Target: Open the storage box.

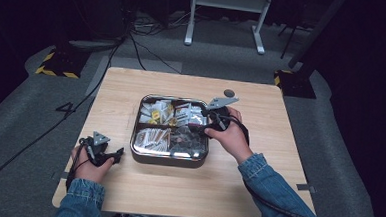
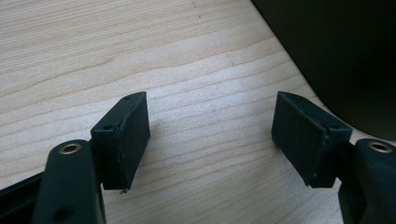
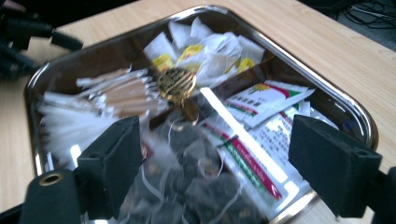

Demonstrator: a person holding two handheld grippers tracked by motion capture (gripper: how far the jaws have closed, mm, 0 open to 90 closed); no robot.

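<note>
Left of the tray (image 1: 197, 160), near the desk's (image 1: 186, 193) front edge, the left gripper (image 1: 109, 156) rested in the person's left hand (image 1: 92, 166), its jaws spread wide with only bare wood between them and the tray's dark wall just beyond them in the left gripper view. At the desk's middle stood the tray, a square metal dish with a glossy clear lid and a gold knob (image 3: 176, 84) at its centre; through the lid showed paper sticks (image 3: 112, 93), white tea bags (image 3: 212, 49), red-and-green printed sachets (image 3: 261, 100) and dark mesh bags (image 3: 196, 179) in separate compartments. Over the tray's right rim hung the right gripper (image 1: 208, 125), held by the right hand (image 1: 232, 137), its jaws spread above the dark mesh bags, gripping nothing.
</note>
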